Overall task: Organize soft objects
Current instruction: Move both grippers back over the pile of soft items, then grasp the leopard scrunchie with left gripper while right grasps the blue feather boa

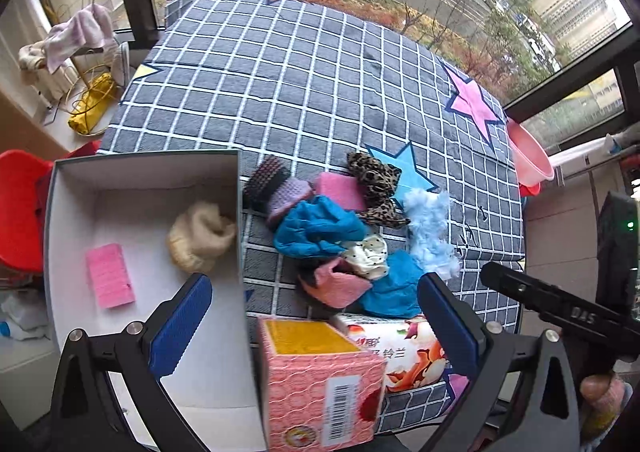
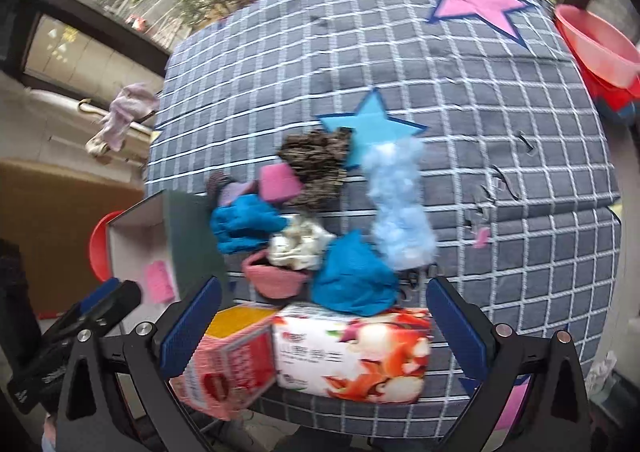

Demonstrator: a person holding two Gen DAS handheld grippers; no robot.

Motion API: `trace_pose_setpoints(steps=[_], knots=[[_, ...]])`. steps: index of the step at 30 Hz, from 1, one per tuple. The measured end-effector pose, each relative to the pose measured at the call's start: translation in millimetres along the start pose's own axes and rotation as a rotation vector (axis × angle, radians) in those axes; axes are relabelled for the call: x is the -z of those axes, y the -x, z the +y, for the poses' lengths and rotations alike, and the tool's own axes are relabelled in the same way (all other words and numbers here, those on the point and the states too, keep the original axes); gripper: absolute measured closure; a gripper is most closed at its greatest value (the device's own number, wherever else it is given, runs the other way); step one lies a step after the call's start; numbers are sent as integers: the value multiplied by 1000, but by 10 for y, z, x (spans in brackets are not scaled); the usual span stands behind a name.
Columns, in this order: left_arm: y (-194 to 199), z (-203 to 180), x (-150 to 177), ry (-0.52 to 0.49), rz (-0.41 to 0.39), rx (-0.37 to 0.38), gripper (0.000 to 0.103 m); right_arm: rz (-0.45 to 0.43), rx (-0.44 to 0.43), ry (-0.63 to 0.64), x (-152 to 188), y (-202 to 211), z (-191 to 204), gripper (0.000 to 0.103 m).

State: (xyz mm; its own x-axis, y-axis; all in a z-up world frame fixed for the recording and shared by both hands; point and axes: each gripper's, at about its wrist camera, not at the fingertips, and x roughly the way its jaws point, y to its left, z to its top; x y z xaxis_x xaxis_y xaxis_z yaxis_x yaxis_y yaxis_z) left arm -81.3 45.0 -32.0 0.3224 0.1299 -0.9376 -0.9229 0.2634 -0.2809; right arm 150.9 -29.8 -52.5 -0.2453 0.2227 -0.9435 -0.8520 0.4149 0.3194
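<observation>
Pink sponge (image 1: pixel 110 275) and cream fluff (image 1: pixel 201 237) already lie in the white box (image 1: pixel 144 168) (both grippers open, empty), while the pile of soft things (image 1: pixel 348 236) waits beside it on the bed (image 1: pixel 280 72).

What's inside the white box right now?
Inside the white box lie a pink sponge and a cream fluffy ball. The left gripper hides the near corner.

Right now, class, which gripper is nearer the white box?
Left. The left gripper has one finger over the white box; the right gripper hangs beyond the box's far side.
</observation>
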Motion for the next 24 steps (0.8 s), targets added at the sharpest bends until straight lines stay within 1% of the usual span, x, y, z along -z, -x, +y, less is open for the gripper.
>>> trace_pose_setpoints(steps=[6, 9, 12, 16, 18, 23, 24], knots=[[-182, -277, -135, -11, 41, -22, 0, 57, 37, -63, -72, -270, -438, 0], [-276, -423, -220, -23, 52, -39, 0, 82, 56, -73, -142, -437, -552, 0], [-400, -575, -314, -36, 57, -65, 0, 107, 82, -62, -235, -641, -592, 0], [-599, -716, -433, -41, 75, -98, 0, 126, 110, -15, -366, -914, -576, 0], [-725, -792, -486, -47, 90, -121, 0, 137, 137, 12, -431, -1068, -560, 0], [-1072, -931, -636, -65, 111, -177, 0, 122, 204, 84, -495, -1292, -498, 0], [-1130, -939, -662, -63, 116, -189, 0, 112, 231, 112, -497, -1332, -476, 0]])
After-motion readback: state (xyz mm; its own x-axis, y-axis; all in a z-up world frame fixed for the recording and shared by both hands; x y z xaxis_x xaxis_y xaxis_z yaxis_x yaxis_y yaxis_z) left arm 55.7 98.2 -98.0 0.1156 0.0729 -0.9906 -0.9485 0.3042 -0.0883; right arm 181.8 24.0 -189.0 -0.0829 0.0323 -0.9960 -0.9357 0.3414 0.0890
